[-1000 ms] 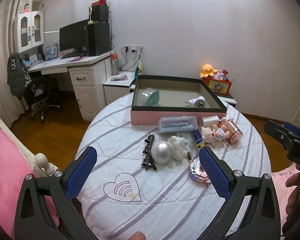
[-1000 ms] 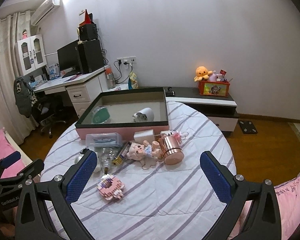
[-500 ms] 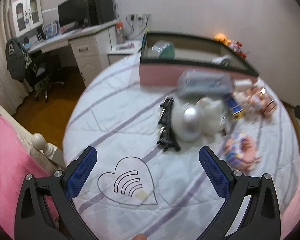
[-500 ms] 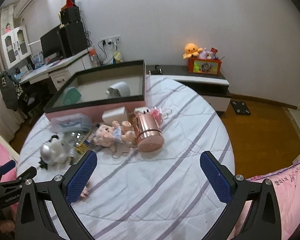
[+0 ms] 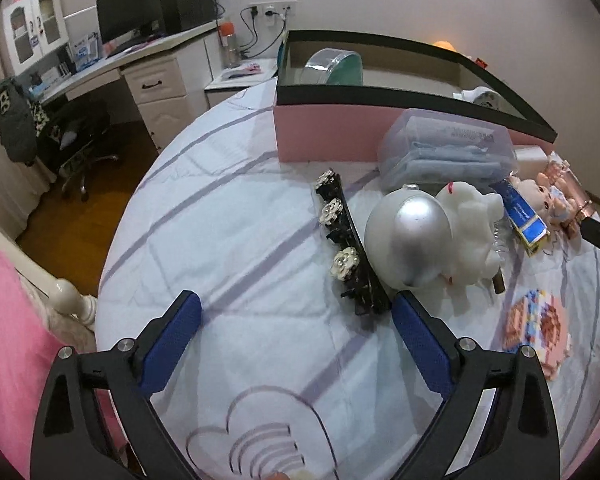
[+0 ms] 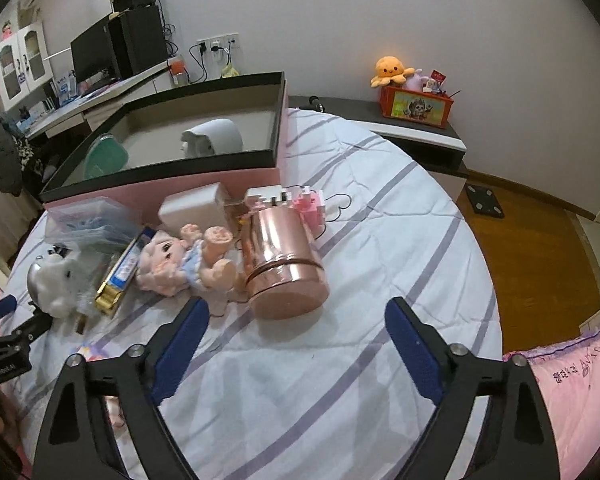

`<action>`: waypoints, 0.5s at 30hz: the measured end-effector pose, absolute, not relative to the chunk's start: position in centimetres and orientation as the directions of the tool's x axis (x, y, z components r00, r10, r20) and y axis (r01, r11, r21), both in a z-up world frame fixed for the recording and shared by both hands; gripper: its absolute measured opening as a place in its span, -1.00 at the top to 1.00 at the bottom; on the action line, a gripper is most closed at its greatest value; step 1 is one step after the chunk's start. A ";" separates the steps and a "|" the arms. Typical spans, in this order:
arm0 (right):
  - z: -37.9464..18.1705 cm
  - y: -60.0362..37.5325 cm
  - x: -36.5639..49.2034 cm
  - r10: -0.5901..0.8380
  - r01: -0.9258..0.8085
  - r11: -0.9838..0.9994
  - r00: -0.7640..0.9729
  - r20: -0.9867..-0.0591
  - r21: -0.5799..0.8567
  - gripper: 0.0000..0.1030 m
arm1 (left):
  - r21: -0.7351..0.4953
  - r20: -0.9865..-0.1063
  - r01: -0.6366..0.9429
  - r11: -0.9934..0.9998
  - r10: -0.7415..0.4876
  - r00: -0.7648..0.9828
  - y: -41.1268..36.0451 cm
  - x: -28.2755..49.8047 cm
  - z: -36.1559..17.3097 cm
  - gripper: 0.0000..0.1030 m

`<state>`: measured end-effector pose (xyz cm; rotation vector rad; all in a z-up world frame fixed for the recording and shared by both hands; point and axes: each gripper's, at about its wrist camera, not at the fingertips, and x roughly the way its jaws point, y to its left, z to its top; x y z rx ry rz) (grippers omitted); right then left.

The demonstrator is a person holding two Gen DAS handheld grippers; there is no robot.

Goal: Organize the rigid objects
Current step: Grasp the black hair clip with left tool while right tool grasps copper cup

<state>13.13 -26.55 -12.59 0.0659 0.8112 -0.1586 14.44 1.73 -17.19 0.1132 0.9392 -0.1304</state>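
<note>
Left gripper [image 5: 296,322]: spread wide, nothing between the blue pads. Just ahead and slightly right of it lay the long black hair clip with three silver flowers [image 5: 346,246], long axis running away from the tool and angling left at the far end, near end almost touching the right pad [image 5: 418,344]. Beyond that, hard against the clip's right side, sat the shiny silver ball [image 5: 408,236].

Right gripper [image 6: 296,326]: also gaping and empty. Directly ahead, nearly centred, lay the rose-gold metal canister [image 6: 282,260] on its side, flat end facing the tool, body pointing toward the pink open box with the black rim [image 6: 204,178]. Probably the right hand's pick, being nearer; clip looked like the left's.
</note>
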 end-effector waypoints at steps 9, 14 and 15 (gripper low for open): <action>-12.8 -27.3 14.3 -0.095 0.152 0.988 0.668 -0.738 0.010 -0.53 | 0.085 -0.817 0.195 0.977 -0.044 0.575 1.5 16.3 -17.2 -0.90; -13.0 -27.7 14.4 -0.085 0.150 0.989 0.664 -0.743 0.020 -0.53 | 0.012 -0.826 0.224 0.974 -0.117 0.551 2.3 15.9 -17.2 -0.91; -13.1 -27.6 14.5 -0.082 0.149 0.989 0.664 -0.743 0.024 -0.53 | 0.005 -0.822 0.206 0.979 -0.113 0.558 2.5 16.0 -17.2 -0.91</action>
